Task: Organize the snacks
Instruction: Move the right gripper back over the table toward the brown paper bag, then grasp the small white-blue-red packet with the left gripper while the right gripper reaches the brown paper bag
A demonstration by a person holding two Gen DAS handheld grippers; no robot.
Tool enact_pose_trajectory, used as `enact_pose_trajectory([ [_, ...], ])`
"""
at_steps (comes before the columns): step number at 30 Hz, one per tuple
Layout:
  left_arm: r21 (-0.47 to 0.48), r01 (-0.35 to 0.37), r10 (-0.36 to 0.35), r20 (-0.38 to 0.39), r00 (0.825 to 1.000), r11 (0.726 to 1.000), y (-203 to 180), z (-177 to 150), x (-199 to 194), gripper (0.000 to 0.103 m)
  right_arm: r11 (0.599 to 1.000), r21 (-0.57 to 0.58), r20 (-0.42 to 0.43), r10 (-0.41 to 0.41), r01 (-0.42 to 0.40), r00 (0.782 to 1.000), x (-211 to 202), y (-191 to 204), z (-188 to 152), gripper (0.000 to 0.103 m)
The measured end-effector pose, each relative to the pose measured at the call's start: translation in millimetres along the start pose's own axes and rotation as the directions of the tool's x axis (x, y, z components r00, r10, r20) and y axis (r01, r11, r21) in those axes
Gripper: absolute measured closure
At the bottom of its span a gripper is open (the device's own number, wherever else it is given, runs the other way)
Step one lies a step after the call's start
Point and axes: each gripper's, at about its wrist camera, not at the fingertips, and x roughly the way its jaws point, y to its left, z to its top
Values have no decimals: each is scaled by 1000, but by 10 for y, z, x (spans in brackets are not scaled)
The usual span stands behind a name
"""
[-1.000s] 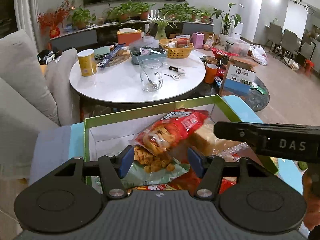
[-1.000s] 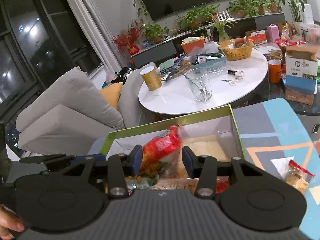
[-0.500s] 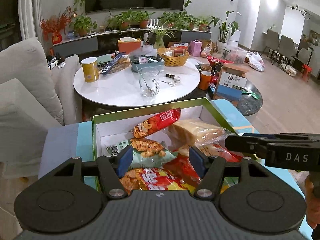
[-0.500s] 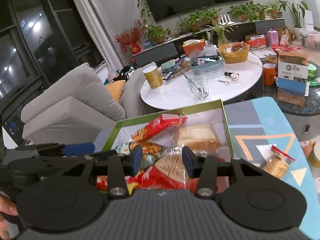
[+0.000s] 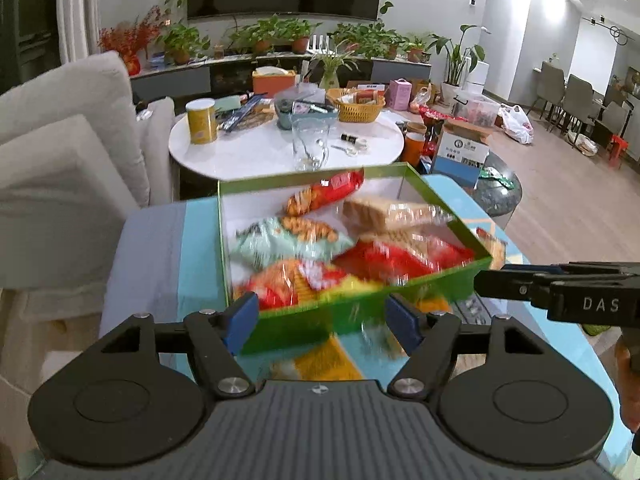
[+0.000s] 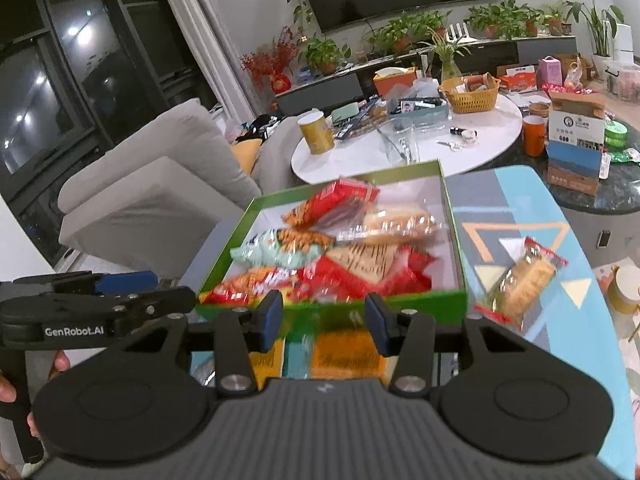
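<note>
The green box [image 6: 332, 312] was seen on the patterned tabletop [image 6: 520, 216], filled with snack packets: a red packet [image 6: 340, 202] at the far end, a pale green packet [image 6: 276, 252] beside it, a bread pack [image 6: 400, 220] toward the far right corner. One clear-wrapped snack [image 6: 520, 276] was noted outside the box, just beside its right wall. The left gripper [image 5: 322, 320] was found released, its jaws having just been opening, nothing between them, held before the box's near wall. The right gripper [image 6: 324, 320] was recorded clenched as far as it goes, empty, also before the near wall. A white round table [image 5: 280, 148] was noted beyond the box.
</note>
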Motion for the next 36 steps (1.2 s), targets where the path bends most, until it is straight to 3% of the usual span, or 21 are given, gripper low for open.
enact_pose_trajectory([
  [21,-9,-26,26,-23,999,1000,-18,-663,-364,35,999,-41,-7,-10,10,1000,-300,200,-466,63],
  [36,-29,-99,96,-81,992,995,237,-1301,-675,30,999,-30,-49,-14,13,999,-370,259,-783,58],
])
